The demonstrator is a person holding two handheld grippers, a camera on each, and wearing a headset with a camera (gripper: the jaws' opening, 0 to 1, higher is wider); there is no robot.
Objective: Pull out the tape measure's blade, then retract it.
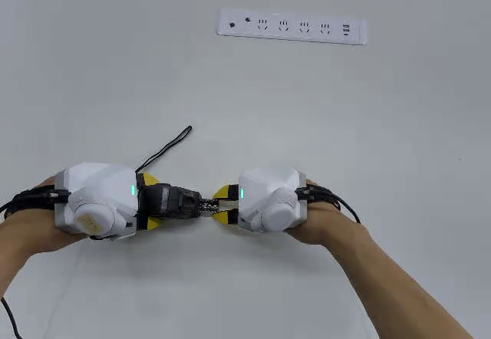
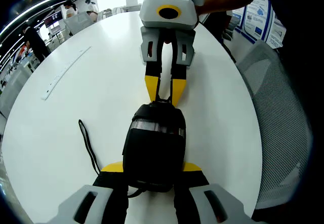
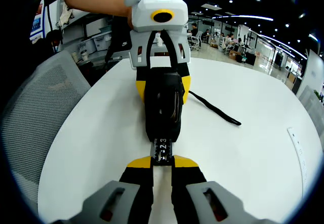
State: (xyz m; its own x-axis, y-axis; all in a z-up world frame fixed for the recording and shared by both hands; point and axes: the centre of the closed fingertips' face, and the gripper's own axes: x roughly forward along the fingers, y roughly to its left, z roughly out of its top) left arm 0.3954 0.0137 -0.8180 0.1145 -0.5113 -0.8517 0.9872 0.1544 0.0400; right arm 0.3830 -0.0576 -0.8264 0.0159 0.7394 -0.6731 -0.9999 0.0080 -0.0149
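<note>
- White, round-edged counter (image 1: 230, 86) under both grippers, matte and evenly lit.
- Open office beyond, with long ceiling strip lights (image 3: 263, 17) and people (image 2: 76, 8) standing far off.
- Grey mesh chair (image 3: 35, 117) just beside the counter's edge. Blue-and-white posters (image 2: 258, 16) behind it, print too small to read.
- White power strip (image 1: 291, 27) flat on the far part of the counter, well apart from the grippers.
- Black plastic tape measure (image 1: 173, 201) low at the counter between the two grippers. Thin black wrist strap (image 1: 165, 151) trailing from it across the surface.
- Left gripper (image 2: 153, 167): yellow-tipped fingers clenched on the tape measure's case, one on each side.
- Right gripper (image 3: 162, 161): fingers pinched on the tip of the short dark blade (image 3: 162, 150), only a little way out of the case.
- White digits 1, 2, 3 readable on the blade in the right gripper view. Markings on the case not legible.
</note>
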